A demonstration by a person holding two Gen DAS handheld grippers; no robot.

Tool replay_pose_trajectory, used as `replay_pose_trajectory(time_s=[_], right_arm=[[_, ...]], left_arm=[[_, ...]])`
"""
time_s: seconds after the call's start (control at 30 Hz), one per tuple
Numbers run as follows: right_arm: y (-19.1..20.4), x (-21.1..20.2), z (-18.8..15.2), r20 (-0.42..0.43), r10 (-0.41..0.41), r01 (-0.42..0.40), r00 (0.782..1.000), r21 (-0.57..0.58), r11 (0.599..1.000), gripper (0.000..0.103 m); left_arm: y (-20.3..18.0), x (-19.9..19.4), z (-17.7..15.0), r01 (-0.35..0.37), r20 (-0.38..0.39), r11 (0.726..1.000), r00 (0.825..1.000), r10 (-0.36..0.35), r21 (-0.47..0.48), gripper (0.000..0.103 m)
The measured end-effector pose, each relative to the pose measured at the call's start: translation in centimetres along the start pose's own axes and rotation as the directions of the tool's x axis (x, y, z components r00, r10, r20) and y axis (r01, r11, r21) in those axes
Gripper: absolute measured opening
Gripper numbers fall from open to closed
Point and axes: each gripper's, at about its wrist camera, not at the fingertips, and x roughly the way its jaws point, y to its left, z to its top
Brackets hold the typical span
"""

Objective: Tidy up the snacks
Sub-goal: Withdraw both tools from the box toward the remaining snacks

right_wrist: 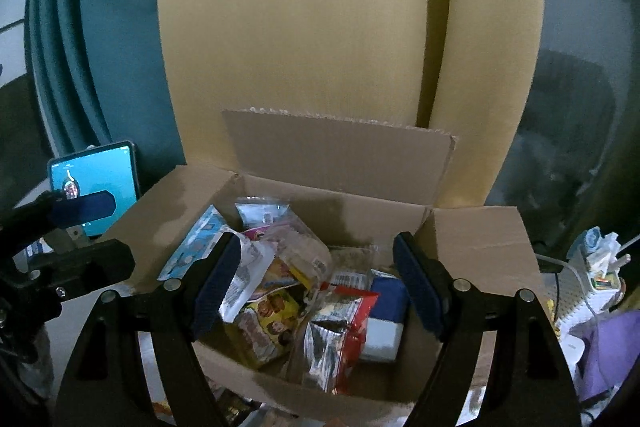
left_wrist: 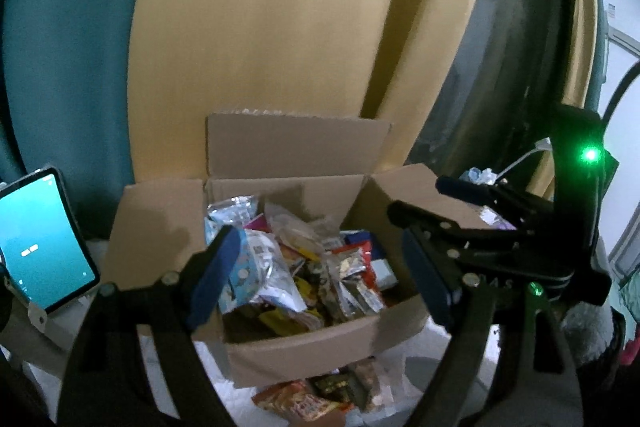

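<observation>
Currently I hold both grippers above the near edge of the cardboard box [left_wrist: 320,339], which serves as my reference for every position below.

1. Left gripper [left_wrist: 320,267]: jaws spread wide, nothing between the blue pads. It is released.
2. Right gripper [right_wrist: 316,283]: jaws likewise spread, pads clear of the contents. It is released. In the left wrist view it hangs to the right of the box, over the right flap.

Task status, as I judge it:
- Inside the box lies a mixed pile of snack packets [right_wrist: 280,291]: a red and silver pouch [right_wrist: 340,339] at the near side, a yellow packet [right_wrist: 268,323] to its left, a blue and white carton [right_wrist: 384,315] against the right wall, and pale blue packs toward the far left corner.
- The pile shows no order that I can see; the packets overlap at all angles.
- In front of the box, outside its near wall, several loose packets [left_wrist: 304,399] lie on the surface. These are left to collect.
- I therefore rate the task as well under way but unfinished.

Surface and room:
- The box rests on a white surface [left_wrist: 424,347] with all four flaps open.
- Left of the box stands a phone [right_wrist: 94,183] with a lit teal screen.
- Right of the box lie white cables and plugs [right_wrist: 592,259].
- Behind the box stands a large tan panel [right_wrist: 320,27], with a teal curtain [left_wrist: 72,47] to its left.
</observation>
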Motion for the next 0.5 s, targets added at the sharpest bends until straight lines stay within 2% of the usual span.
replay_pose_trajectory(time_s=[0.5], right_arm=[[0.4,-6.7,-1.4,0.061,-0.006,0.006,0.998,0.0,1.0,0.081]], left_arm=[[-3.9,-5.5,-1.8,0.007,0.044,0.999,0.999,-0.01,0.048,0.084]])
